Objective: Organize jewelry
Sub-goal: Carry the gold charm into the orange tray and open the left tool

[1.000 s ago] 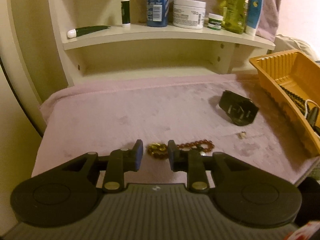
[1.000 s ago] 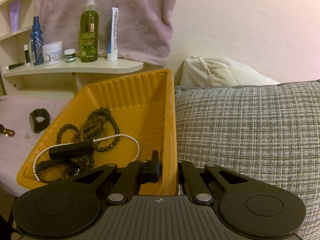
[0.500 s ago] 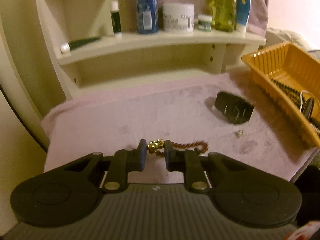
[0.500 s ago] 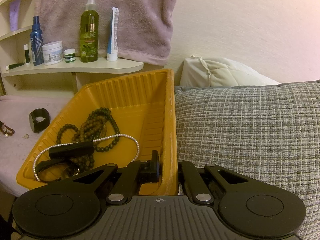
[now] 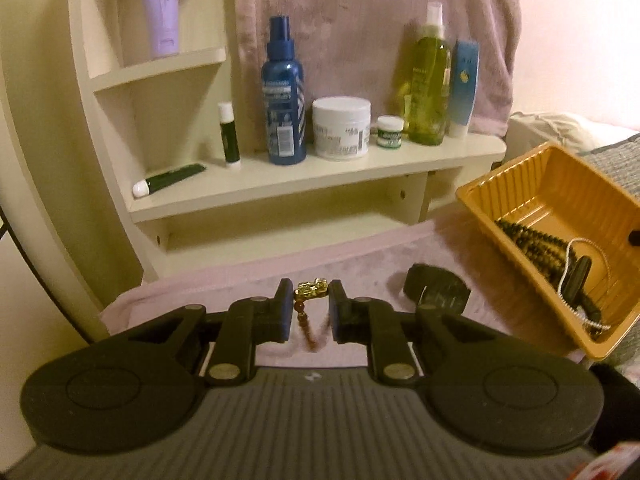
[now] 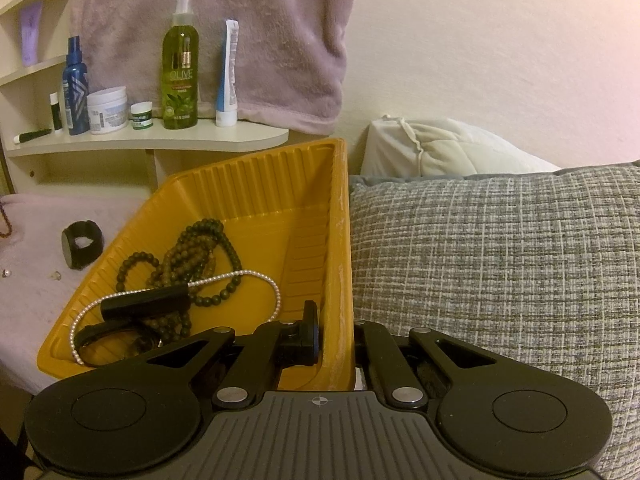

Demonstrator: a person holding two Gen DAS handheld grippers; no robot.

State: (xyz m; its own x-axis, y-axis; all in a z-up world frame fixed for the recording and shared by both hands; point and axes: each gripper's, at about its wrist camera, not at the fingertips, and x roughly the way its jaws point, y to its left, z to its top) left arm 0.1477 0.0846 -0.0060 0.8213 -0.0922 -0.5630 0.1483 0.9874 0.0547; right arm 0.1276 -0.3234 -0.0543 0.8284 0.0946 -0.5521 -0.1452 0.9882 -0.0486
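My left gripper [image 5: 310,286] is shut on a brown bead bracelet [image 5: 299,307], pinching its gold charm at the fingertips. The beads hang in a loop between the fingers, above the pink towel [image 5: 224,280]. That bracelet shows at the far left edge [image 6: 4,220] in the right wrist view. My right gripper [image 6: 336,336] is shut on the near right wall of the yellow tray [image 6: 256,184], one finger inside and one outside. The tray [image 5: 552,200] holds a dark bead necklace [image 6: 188,252], a pearl strand [image 6: 224,278] and a black bar-shaped piece [image 6: 144,304].
A black cuff [image 5: 436,288] lies on the towel left of the tray, with two tiny pale pieces [image 6: 56,276] near it. A cream shelf [image 5: 320,176] with bottles and jars runs behind. A grey woven pillow [image 6: 500,260] presses against the tray's right side.
My left gripper closed on the bracelet's gold charm and rose, lifting the beads off the towel. The right gripper and tray stayed still.
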